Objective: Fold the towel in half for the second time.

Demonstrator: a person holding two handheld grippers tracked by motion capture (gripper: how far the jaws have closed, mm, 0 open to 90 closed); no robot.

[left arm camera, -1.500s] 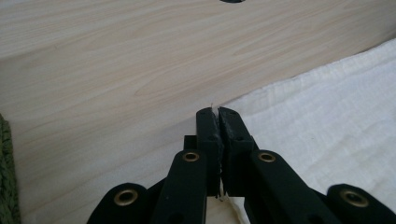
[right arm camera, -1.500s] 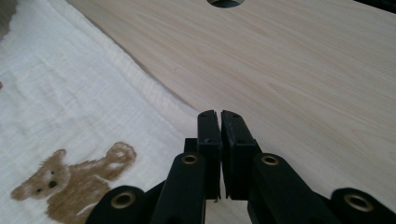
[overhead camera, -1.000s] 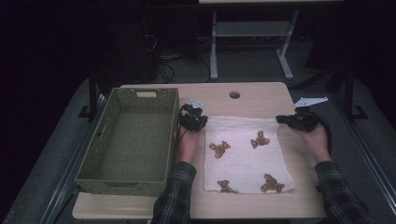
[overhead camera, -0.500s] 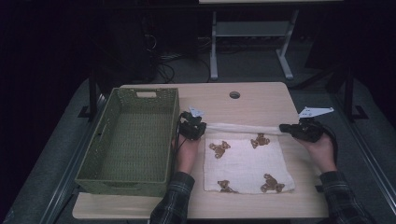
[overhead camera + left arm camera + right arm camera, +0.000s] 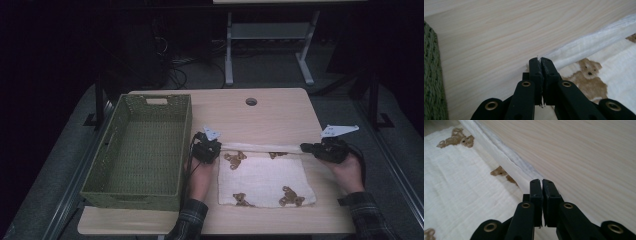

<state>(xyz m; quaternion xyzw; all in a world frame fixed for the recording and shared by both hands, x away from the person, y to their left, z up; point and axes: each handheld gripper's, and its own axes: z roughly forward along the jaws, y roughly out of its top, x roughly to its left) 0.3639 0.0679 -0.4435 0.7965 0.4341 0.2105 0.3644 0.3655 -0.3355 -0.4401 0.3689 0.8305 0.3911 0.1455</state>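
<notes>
Left tool [image 5: 208, 148] and right tool [image 5: 320, 149] each clench a far corner of the cloth [image 5: 265, 180], lifting that edge off the worktop [image 5: 280, 110].

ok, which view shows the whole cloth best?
High view: the cloth lies flat on the table with its far edge lifted between the left gripper and right gripper. The left gripper view gives only the clamped corner and one bear print; the right gripper view gives the raised edge.
</notes>
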